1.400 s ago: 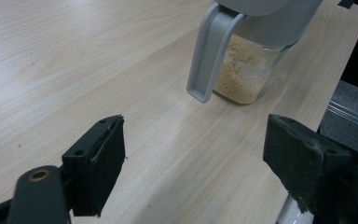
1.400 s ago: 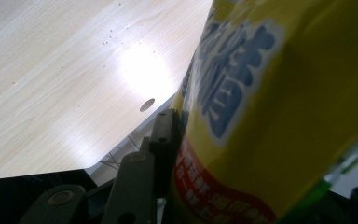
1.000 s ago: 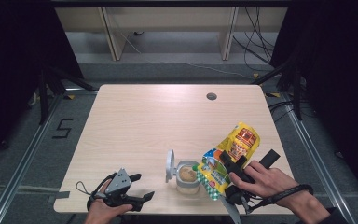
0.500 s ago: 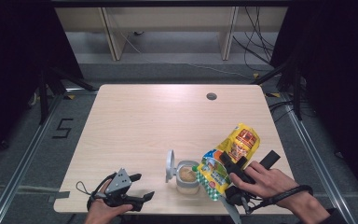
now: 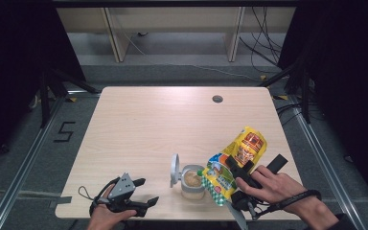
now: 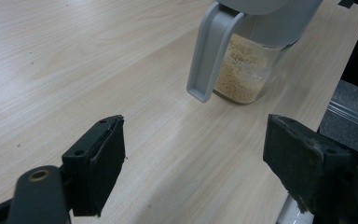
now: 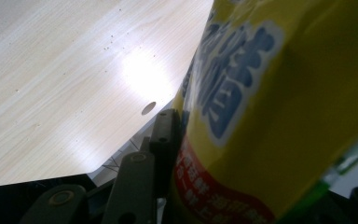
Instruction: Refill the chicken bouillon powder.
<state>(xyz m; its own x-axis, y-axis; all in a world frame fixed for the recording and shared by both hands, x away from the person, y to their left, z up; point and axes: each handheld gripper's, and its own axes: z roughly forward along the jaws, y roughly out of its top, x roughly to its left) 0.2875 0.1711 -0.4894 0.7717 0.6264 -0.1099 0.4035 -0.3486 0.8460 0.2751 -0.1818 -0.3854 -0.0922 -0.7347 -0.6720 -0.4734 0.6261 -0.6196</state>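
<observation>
A clear jar (image 5: 192,181) with a grey flip lid (image 5: 175,169) standing open holds pale grains and sits near the table's front edge. The same jar (image 6: 247,70) stands ahead of my left gripper (image 6: 193,163), whose jaws are open with bare table between them. In the high view that left gripper (image 5: 141,193) rests on the table at the front left, in a hand. My right gripper (image 5: 242,172) is shut on a yellow and green bag (image 5: 235,163), tilted with its lower end over the jar's mouth. The yellow bag (image 7: 279,112) presses against the right gripper's jaw.
The light wooden table (image 5: 163,124) has a small round cable hole (image 5: 217,99) near its far edge. The jar stands close to the front edge. Dark floor, metal rails and cables surround the table.
</observation>
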